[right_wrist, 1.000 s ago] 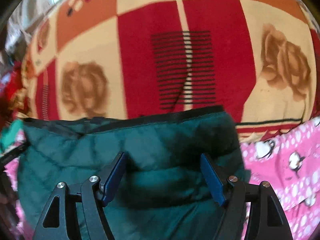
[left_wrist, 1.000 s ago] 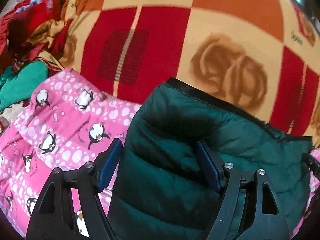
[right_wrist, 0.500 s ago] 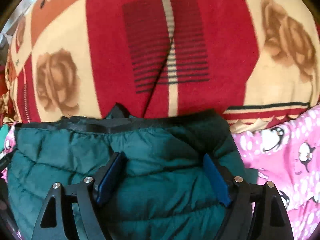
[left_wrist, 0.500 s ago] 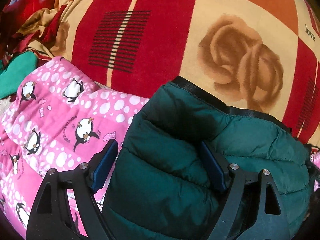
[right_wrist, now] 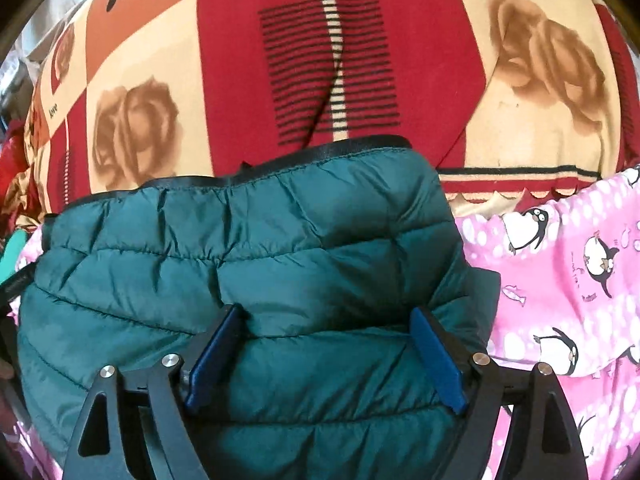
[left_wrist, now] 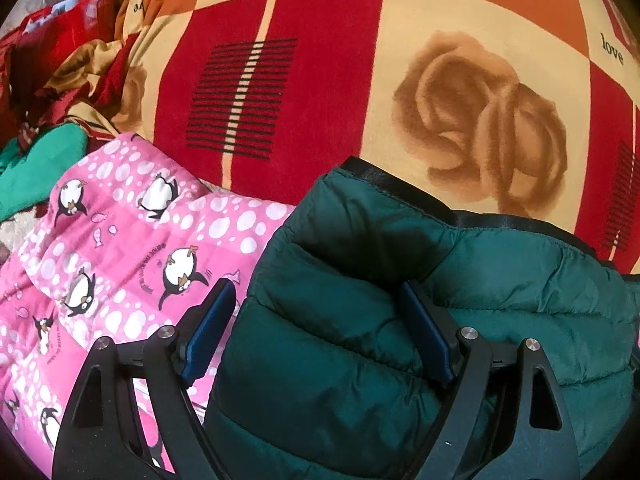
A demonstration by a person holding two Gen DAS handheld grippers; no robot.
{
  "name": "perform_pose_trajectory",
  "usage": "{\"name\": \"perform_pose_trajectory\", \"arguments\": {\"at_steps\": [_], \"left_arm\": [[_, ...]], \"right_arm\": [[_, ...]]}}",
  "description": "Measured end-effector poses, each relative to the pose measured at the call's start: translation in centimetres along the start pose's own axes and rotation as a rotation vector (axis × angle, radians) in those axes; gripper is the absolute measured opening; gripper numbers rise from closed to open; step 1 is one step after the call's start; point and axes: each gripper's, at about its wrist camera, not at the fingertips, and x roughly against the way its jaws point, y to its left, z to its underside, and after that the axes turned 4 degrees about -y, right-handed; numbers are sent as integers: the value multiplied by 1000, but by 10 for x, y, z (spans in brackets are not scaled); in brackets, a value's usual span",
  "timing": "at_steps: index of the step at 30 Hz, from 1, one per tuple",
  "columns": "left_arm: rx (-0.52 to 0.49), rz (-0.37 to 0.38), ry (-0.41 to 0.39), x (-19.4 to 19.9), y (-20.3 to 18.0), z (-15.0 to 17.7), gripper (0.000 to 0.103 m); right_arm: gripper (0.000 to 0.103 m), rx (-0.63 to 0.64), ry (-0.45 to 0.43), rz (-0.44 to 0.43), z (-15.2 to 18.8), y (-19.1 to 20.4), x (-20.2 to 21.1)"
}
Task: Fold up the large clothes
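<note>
A dark green quilted puffer jacket (left_wrist: 360, 320) (right_wrist: 280, 260) edged with black binding is seen. A pink padded quilt (left_wrist: 120, 256) (right_wrist: 572, 280) is printed with white dots, black-and-white penguins and small pink fish. A fleece blanket (left_wrist: 328, 80) (right_wrist: 240, 60) is patterned in red, cream and orange blocks, with brown roses, panels of black stripes and the word "love" in black. A plain green cloth (left_wrist: 36, 164) is seen. Blue pads are carried on the black fingers (left_wrist: 208, 332) (right_wrist: 438, 364).

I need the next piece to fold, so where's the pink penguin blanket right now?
The pink penguin blanket lies under and beside the green puffer jacket, left in the left wrist view, right in the right wrist view, on the rose-patterned blanket.
</note>
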Motion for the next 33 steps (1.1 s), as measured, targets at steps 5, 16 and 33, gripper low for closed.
{"name": "perform_pose_trajectory", "arguments": {"at_steps": [5,16,33], "left_arm": [[-16,-2,-6,16,2,1,84],[-33,17,-82,72,9,18,84],[-23,22,-67,90,16,32,84]], "right_arm": [[83,-23,-7,-10,-4,0,20],[83,9,-61,-19,22,7,71],[84,54,-32,74,34,15,75]]}}
